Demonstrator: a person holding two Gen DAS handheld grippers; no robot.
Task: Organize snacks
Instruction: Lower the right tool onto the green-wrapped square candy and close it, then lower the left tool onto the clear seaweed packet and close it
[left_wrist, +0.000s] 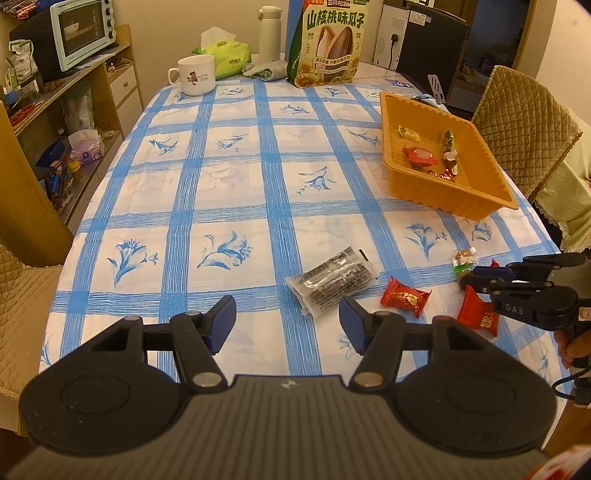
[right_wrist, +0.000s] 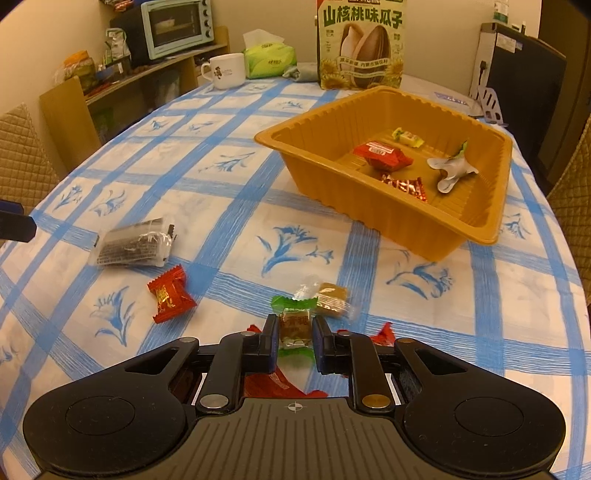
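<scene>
So the right gripper (right_wrist: 294, 338) has its jaws pinched onto the green-wrapped candy (right_wrist: 293, 325), which sits on the tablecloth just ahead of the claw with the orange tray (right_wrist: 373, 206) further out and a bit to the right. That candy looks tiny and light, a hard little block in crinkly, slippery film, so I'd say grabbing the block itself across its middle beats the twisted ends, which would just slide out. The left gripper (left_wrist: 287, 323) is hanging with jaws apart, nothing in them, the clear black-printed packet (left_wrist: 332, 282) just past its tips. The right wrist view shows the actual pinch and the tray's contents nicely. The left view shows the right claw from the side, plus the red candy (left_wrist: 405, 297) beside it.
</scene>
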